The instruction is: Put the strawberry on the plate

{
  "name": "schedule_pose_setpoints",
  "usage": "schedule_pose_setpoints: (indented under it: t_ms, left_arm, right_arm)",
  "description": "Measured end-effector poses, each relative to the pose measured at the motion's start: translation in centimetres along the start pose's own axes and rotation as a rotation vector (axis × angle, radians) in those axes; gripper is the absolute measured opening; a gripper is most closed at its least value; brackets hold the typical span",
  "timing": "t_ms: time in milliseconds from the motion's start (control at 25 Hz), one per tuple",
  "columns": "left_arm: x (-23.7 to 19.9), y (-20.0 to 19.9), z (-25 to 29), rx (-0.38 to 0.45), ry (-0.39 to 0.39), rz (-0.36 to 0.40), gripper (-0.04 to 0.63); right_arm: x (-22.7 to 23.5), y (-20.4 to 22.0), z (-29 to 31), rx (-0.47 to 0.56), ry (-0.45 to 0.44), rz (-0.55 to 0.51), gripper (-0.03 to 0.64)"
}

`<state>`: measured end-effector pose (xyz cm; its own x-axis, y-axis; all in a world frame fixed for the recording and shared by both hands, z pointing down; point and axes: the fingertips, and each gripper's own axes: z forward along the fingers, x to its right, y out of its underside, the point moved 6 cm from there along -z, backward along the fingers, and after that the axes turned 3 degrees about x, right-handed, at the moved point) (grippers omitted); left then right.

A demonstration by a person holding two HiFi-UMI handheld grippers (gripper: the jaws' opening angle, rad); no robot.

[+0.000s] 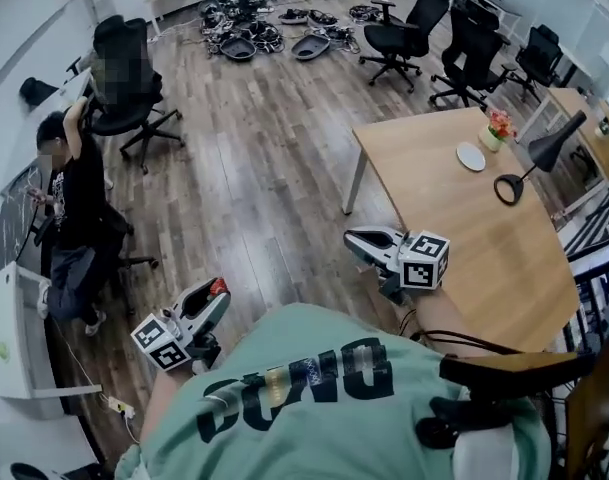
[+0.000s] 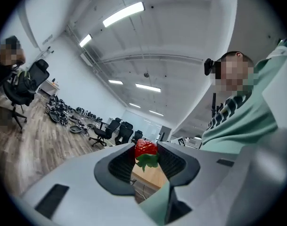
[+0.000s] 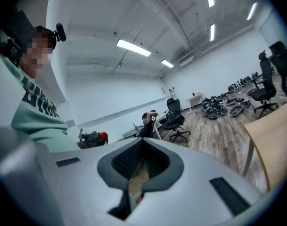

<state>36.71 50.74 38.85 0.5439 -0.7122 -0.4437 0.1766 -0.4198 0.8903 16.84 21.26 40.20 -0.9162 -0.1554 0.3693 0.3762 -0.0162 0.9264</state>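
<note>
A red strawberry (image 2: 145, 149) with green leaves is pinched between the jaws of my left gripper (image 2: 146, 160), which is shut on it. In the head view that gripper (image 1: 216, 292) is held low at the left, over the wooden floor, with the strawberry (image 1: 218, 287) at its tip. The small white plate (image 1: 471, 156) lies far off on the wooden table (image 1: 464, 233) at the right. My right gripper (image 1: 350, 238) hangs by the table's near left edge, jaws shut and empty; in its own view (image 3: 142, 149) nothing sits between them.
A vase of flowers (image 1: 499, 128) and a black desk lamp (image 1: 544, 153) stand by the plate. Black office chairs (image 1: 404, 30) and gear on the floor fill the back. A person (image 1: 69, 203) sits at the left by a chair (image 1: 124, 88).
</note>
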Motion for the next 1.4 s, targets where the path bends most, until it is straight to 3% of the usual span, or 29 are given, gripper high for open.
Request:
schedule_pose_setpoints:
  t_ms: [120,320,440,600,760,1040,1160,1280,1400]
  left_arm:
    - [-3.5,-1.0,2.6,-0.023,0.067,-0.024,0.149]
    - [-7.1,-1.0,8.9,-0.067,0.151,-0.057,0.149]
    - [-9.3,-1.9,13.4,-0.104,0.158,-0.028,0.147]
    - [-12.1,-4.4,20.2,-0.094,0.119,0.002,0.147]
    - [-14.8,-6.1,27.5,-0.105,0.086,0.027,0.147]
    - [-20.5,-7.0,37.2,-0.140,0.126,0.042,0.147]
    - [-26.4,-7.8,39.2,-0.149,0.132,-0.009,0.149]
    - [-32.4,-8.7,42.2,-0.165,0.208,-0.038,0.149]
    - [-38.5,-12.2,45.8,-0.184,0.298,-0.039,0.147]
  right_arm:
    - [1.0,0.7,0.5,-0.042,0.057,-0.020,0.006]
    - [6.9,0.4,-0.5,0.007,0.156,0.045,0.006]
    - [11.5,-0.8,-0.1,0.022,0.144,0.025,0.006]
    - [19.6,-4.2,0.4,0.036,0.133,0.051,0.006]
    - [27.1,-8.3,1.1,0.014,0.074,-0.002,0.006]
    - [36.8,-10.6,3.3,-0.017,0.070,0.012,0.006]
    - [40.1,-11.0,5.0,-0.038,0.127,0.004,0.006]
    - [43.4,-12.0,6.6,-0.023,0.234,0.007,0.006]
    - [45.9,-14.5,9.3,0.034,0.343,0.039,0.006]
